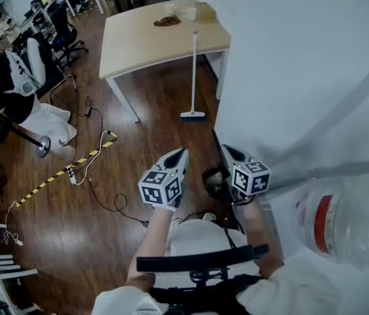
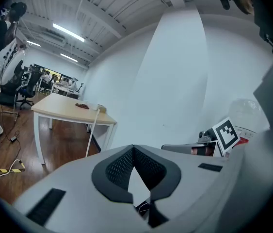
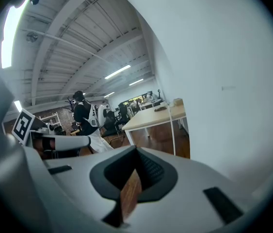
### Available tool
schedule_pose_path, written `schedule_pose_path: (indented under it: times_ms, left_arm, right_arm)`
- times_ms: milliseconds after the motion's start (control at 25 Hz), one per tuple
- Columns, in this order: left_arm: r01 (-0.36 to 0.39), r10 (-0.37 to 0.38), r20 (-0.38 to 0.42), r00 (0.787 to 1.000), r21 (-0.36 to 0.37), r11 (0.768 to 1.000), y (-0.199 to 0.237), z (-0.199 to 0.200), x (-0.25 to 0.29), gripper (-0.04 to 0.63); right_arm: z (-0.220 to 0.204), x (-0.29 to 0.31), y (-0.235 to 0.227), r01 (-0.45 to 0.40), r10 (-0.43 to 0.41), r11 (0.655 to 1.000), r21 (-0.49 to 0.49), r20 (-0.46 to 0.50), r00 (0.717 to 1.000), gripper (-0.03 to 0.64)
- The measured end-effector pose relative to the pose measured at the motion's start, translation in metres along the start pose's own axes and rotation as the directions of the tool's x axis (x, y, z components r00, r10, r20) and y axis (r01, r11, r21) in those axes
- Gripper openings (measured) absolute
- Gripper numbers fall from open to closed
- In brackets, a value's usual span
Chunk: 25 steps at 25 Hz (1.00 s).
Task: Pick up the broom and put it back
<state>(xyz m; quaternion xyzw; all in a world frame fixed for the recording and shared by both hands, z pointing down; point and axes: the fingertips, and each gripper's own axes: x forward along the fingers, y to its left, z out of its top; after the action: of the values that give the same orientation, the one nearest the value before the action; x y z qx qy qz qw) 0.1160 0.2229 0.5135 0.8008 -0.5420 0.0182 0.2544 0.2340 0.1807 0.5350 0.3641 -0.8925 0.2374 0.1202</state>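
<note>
No legible text, brand or number in any view. Cubes on the left gripper and right gripper bear square black-and-white patterns, no characters. Red label on the bottle, lower right of the head view: print unreadable.

Head view looks steeply down; both gripper views face the distant table

Light: bright, from ceiling strip lights
Edges: fisheye bending, black corners in the gripper views
Blur: head view's right side smeared
</note>
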Motion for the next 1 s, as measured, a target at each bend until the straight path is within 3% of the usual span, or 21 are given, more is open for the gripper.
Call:
schedule_pose_path:
  times_ms: [280,520,760,1000]
  left_arm:
    - [-0.032,0.032,-0.006,0.999,0.020,0.999,-0.005,-0.009,0.018,-0.011]
    - [-0.061,0.061,-0.012,0.998,0.010,0.998,0.027,-0.001,0.038,-0.011]
    - [-0.027,0.027,-0.018,0.999,0.017,0.999,0.088,0.024,0.084,-0.011]
    - [0.017,-0.016,-0.032,0.999,0.012,1.000,0.169,0.080,0.137,-0.011]
  right_arm:
    - [-0.003,0.002,-0.035,-0.003,0.003,1.000,0.024,0.012,1.000,0.009]
    - [0.004,0.030,-0.054,-0.004,0.004,0.999,0.045,0.007,1.000,0.009]
    - [0.019,0.107,-0.061,0.003,-0.002,0.999,0.039,-0.009,1.000,0.009]
    - [0.068,0.206,-0.063,0.033,-0.032,0.999,0.043,-0.013,0.999,0.009]
